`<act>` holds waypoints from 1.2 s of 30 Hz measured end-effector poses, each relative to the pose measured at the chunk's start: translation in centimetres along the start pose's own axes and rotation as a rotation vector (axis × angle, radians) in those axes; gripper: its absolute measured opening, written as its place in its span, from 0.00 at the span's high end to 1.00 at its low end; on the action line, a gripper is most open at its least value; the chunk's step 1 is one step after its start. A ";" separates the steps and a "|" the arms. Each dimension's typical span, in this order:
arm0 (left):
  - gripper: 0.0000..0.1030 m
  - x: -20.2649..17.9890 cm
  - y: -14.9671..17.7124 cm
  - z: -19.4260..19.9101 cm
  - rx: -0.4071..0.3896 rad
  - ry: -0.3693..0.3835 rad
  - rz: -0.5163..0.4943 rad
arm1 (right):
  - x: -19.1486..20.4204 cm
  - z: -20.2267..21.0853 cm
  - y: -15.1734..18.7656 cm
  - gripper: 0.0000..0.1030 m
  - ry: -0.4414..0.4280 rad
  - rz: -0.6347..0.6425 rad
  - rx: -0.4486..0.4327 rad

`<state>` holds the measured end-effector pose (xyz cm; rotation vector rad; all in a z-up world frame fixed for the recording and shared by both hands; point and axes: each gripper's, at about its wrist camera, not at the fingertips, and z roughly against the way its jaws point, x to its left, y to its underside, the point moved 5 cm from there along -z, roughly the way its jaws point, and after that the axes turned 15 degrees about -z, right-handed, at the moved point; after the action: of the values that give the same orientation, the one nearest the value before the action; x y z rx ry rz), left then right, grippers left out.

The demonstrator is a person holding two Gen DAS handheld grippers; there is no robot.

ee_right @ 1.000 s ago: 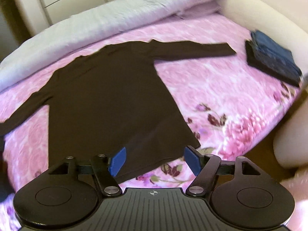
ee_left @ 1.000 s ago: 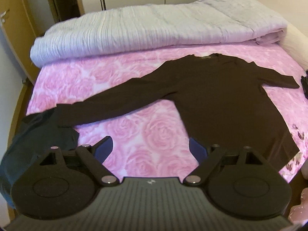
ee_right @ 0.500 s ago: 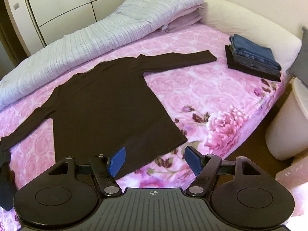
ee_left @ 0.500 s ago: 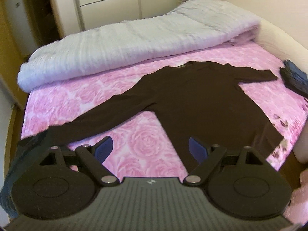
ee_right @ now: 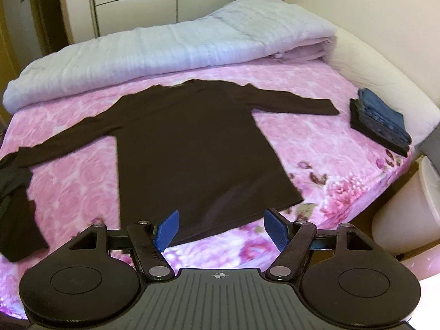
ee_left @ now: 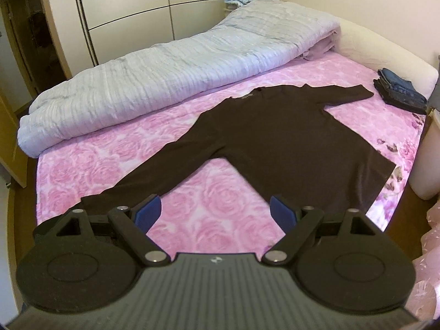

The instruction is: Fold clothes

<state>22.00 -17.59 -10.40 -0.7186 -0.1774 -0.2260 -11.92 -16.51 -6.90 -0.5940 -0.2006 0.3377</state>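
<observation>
A dark brown long-sleeved top [ee_left: 288, 137] [ee_right: 198, 143] lies flat on the pink rose bedsheet [ee_left: 214, 200] [ee_right: 302, 126], both sleeves spread out, hem toward me. My left gripper [ee_left: 216, 213] is open and empty, held above the sheet between the left sleeve and the hem. My right gripper [ee_right: 221, 229] is open and empty too, above the near edge of the hem. Neither touches the cloth. A second dark garment [ee_right: 13, 200] lies crumpled at the bed's left edge, by the left cuff.
A rolled grey-lilac duvet [ee_left: 170, 66] [ee_right: 170, 46] lies along the far side of the bed. Folded jeans [ee_left: 400, 93] [ee_right: 381, 122] are stacked at the right, by the white padded headboard [ee_left: 385, 52]. A white bin [ee_right: 404, 206] stands beside the bed. Wardrobe doors [ee_left: 132, 8] are behind.
Both grippers have drawn back and risen from the top, so the whole bed now shows. The top has not moved. Both grippers stay open.
</observation>
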 end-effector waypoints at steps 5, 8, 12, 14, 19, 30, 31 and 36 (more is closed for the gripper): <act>0.19 2.4 2.1 0.2 0.011 -0.008 0.009 | 2.4 -0.8 1.3 0.30 0.005 0.012 0.030; 0.19 3.5 3.1 0.5 0.012 -0.012 0.013 | 3.6 -1.3 1.9 0.30 0.002 0.005 0.043; 0.19 4.7 4.1 0.7 0.017 -0.020 0.028 | 4.8 -1.8 2.3 0.30 0.000 0.014 0.056; 0.19 5.0 4.3 0.7 0.020 -0.023 0.036 | 5.1 -1.9 2.2 0.30 0.002 0.024 0.058; 0.19 5.3 4.7 0.4 0.027 -0.020 0.050 | 5.5 -2.1 2.0 0.30 0.010 0.034 0.065; 0.19 4.8 5.4 -1.1 0.053 0.024 0.041 | 6.2 -2.1 2.9 0.30 0.033 0.032 0.090; 0.19 4.8 5.5 -1.4 0.059 0.022 0.042 | 6.3 -2.1 2.8 0.30 0.033 0.034 0.087; 0.19 5.8 6.3 -2.9 0.097 -0.027 0.124 | 6.6 -3.3 1.6 0.30 -0.006 0.104 0.090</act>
<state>29.45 -15.80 -15.16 -0.6340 -0.1675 -0.0890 -5.29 -14.59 -9.93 -0.5159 -0.1595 0.4473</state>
